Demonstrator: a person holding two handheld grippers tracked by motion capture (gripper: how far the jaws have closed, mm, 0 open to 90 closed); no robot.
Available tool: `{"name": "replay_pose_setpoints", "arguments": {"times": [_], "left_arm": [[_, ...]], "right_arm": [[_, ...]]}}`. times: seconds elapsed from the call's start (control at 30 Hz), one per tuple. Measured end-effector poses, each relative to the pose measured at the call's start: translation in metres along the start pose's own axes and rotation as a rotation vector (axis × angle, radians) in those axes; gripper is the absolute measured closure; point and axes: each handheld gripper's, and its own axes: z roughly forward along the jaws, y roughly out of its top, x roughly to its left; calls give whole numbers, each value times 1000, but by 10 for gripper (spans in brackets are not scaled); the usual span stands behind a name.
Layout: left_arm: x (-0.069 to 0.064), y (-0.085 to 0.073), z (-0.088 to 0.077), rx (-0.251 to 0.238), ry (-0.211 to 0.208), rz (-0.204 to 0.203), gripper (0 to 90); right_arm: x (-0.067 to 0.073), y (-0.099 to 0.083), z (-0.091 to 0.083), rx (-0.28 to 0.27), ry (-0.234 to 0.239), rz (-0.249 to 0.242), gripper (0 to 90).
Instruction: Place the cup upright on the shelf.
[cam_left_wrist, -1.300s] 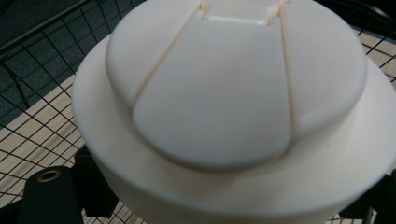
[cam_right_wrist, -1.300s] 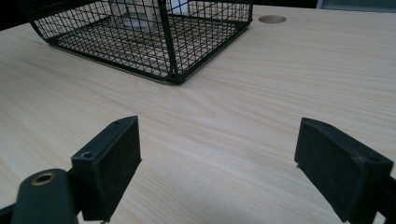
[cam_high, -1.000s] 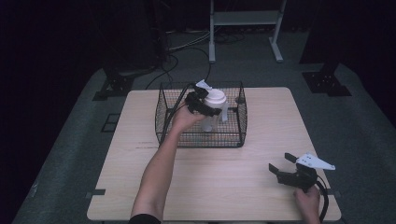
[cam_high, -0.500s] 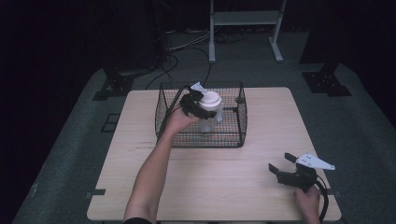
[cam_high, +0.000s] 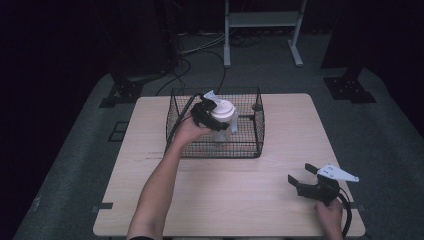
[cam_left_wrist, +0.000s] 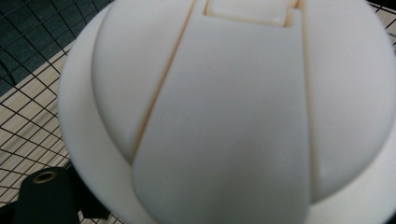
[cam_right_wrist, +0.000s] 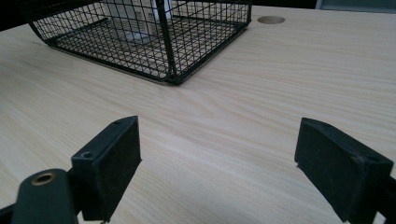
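Clear bottle (cam_high: 223, 125) with white domed flip-top lid (cam_left_wrist: 243, 107), upright inside black wire basket (cam_high: 260, 131), near its middle.

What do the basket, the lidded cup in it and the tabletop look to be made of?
Basket: thin black wire in a square grid, probably coated metal; matte, see-through walls. Cup's lid: cream-white, smooth, slightly glossy, with moulded seams and a flap, so likely plastic. The cup's body below looks pale and translucent, maybe plastic; too small to be sure. Table: light wood grain, matte; solid wood or laminate cannot be told.
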Motion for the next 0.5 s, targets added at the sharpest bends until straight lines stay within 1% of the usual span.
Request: {"name": "replay_pose_setpoints", "arguments": {"times": [0.1,0.2,0.27,0.4,0.5], "left_arm": [[0,-1,-1,-6,2,-6,124],[0,-2,-1,-12,-7,-11,115],[-1,-3,-2,-8,-10,-9,107],[0,-4,-5,-18,-12,-10,91],[-1,-6,-7,-20,-5,-4,68]], "right_arm": [[-1,0,0,-1,3,5,135],[-2,0,0,4,6,9,135],[-2,0,1,5,10,8,135],[-3,0,0,-1,12,15,135],[-3,0,0,-2,13,14,135]]}}
